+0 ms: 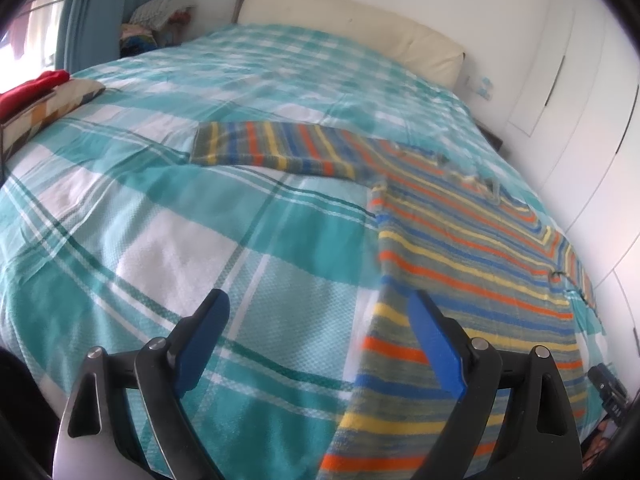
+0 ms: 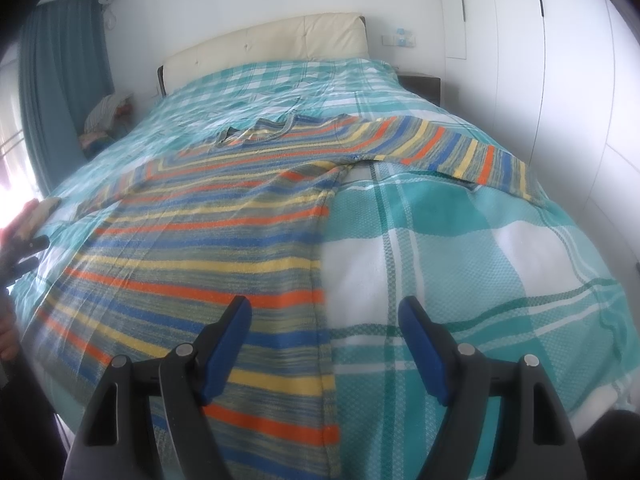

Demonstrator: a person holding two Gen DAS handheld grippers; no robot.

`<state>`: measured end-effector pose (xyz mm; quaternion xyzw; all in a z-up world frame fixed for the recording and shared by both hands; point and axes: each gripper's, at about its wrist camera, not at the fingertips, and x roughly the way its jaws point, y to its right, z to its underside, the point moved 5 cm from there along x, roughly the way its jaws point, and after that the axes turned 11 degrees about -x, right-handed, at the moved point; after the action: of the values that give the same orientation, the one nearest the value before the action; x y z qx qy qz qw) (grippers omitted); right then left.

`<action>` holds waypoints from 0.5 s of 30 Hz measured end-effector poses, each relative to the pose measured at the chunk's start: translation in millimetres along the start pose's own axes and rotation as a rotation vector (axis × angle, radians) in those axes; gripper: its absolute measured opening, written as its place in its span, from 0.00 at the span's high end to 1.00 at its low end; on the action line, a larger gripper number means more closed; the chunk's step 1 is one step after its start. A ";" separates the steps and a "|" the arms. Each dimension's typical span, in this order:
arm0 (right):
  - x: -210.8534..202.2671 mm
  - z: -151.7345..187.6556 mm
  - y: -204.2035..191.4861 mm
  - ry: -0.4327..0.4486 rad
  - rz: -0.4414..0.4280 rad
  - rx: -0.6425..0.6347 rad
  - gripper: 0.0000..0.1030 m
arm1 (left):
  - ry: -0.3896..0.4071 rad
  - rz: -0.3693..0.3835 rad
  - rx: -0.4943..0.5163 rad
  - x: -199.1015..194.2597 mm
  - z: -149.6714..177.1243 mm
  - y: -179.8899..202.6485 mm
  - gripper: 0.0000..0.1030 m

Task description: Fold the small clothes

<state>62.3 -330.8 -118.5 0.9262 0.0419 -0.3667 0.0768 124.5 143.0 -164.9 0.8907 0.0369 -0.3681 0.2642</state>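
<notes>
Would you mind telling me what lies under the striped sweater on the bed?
The striped sweater lies spread flat on the teal plaid bedspread, which shows all around it. Whatever is directly beneath the knit is covered and cannot be seen.

Open plaid bedspread (image 1: 132, 216) lies left of the striped sweater (image 1: 460, 248); more bare cover (image 2: 460, 248) to its right. Obstacles: 1 pillow (image 1: 52, 108) at left edge, headboard (image 2: 272, 44) at far end, wardrobe doors (image 2: 560, 60) close on right.
</notes>
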 end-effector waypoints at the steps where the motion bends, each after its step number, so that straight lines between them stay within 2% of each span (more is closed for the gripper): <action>1: -0.1 0.0 -0.1 0.000 0.000 0.000 0.27 | -0.001 -0.001 0.000 0.1 -0.5 -0.8 0.11; 15: -0.1 -0.1 0.2 0.001 0.000 0.000 0.27 | -0.005 -0.005 -0.001 1.8 0.7 -0.8 0.11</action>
<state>62.4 -330.9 -118.3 0.9263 0.0419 -0.3664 0.0765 125.1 143.1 -166.9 0.8895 0.0386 -0.3711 0.2638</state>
